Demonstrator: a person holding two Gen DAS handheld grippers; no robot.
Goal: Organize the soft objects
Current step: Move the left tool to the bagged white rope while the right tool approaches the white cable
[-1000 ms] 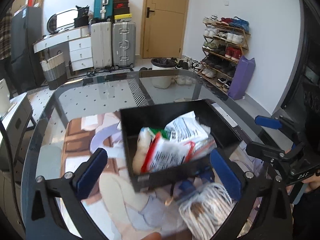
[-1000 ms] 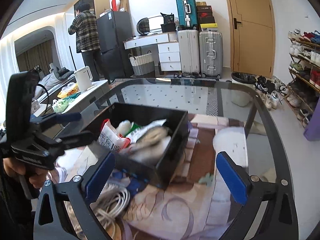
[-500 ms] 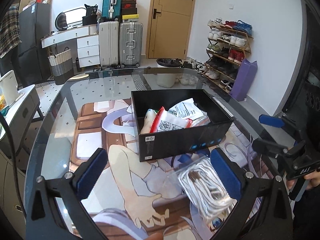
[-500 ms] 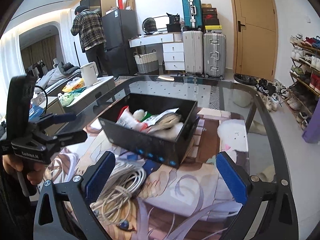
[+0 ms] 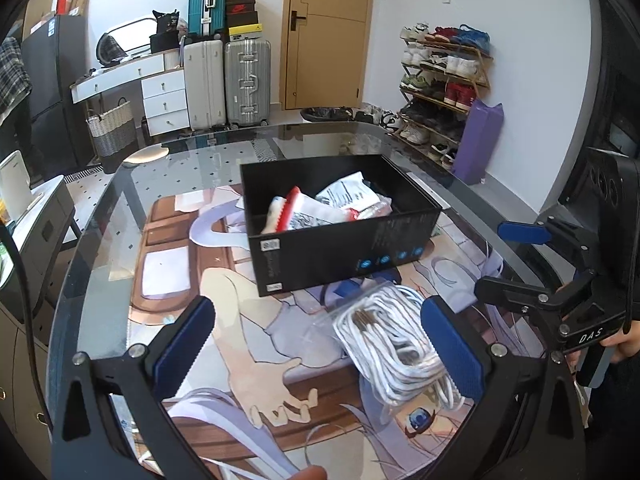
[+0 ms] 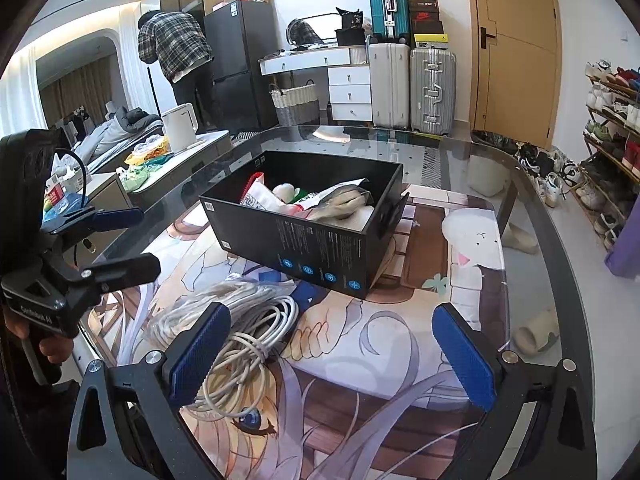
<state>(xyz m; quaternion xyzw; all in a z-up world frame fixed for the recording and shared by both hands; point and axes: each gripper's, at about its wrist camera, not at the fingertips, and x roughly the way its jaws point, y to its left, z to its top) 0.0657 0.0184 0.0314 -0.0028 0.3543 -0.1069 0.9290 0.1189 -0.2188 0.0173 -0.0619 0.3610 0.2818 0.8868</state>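
A black box (image 5: 344, 256) stands on the printed mat, holding several soft packets (image 5: 348, 200) and white pouches (image 6: 344, 200). In front of it lies a clear bag of coiled white cables (image 5: 392, 336). My left gripper (image 5: 316, 320) is open above the mat, short of the box, its right pad over the bag's edge. My right gripper (image 6: 332, 320) is open too, with the cable bundle (image 6: 244, 328) beside its left finger. Each gripper shows in the other's view: the right gripper (image 5: 508, 260) and the left gripper (image 6: 136, 242) both have their jaws apart. The box (image 6: 304, 244) is held by neither.
The glass table (image 6: 532, 216) curves away at its right edge over the floor. A person in a plaid shirt (image 6: 176, 44) stands at the fridge, far back. A side counter with a kettle (image 6: 180, 122) is to the left. Suitcases (image 5: 228, 80) and a shoe rack (image 5: 444, 80) line the walls.
Both grippers have drawn back from the box toward the near side of the table. The box looks farther off and the cable bag has come fully into view.
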